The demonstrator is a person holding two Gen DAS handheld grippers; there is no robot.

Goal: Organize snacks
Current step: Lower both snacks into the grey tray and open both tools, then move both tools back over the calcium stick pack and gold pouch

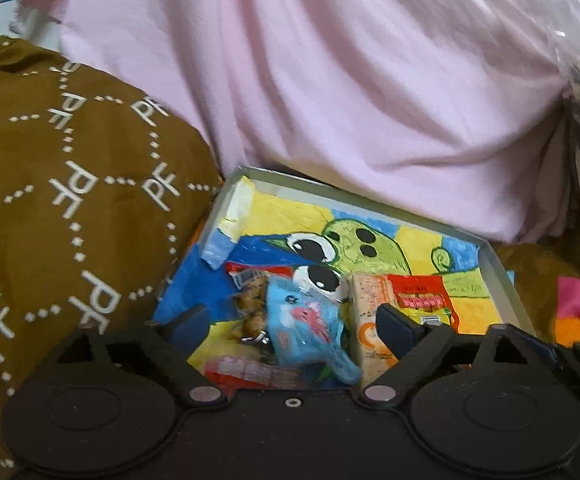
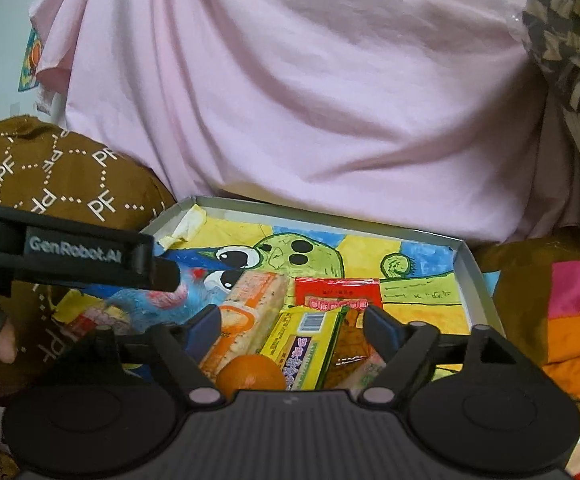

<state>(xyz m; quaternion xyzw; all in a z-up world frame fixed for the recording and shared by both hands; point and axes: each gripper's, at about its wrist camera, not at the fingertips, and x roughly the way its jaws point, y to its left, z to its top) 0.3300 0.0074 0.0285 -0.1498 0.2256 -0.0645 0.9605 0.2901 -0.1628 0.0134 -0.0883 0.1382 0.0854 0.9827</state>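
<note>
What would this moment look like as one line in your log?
left gripper: open, empty | right gripper: open, empty | snacks: in tray, blue packet, orange

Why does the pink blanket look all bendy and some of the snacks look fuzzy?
In both wrist views the fisheye lens bulges the pink blanket and darkens the corners. In the left view the blue snack bag looks smeared. In the right view the orange, close to the lens, is soft, while the box's drawing stays sharper.
</note>
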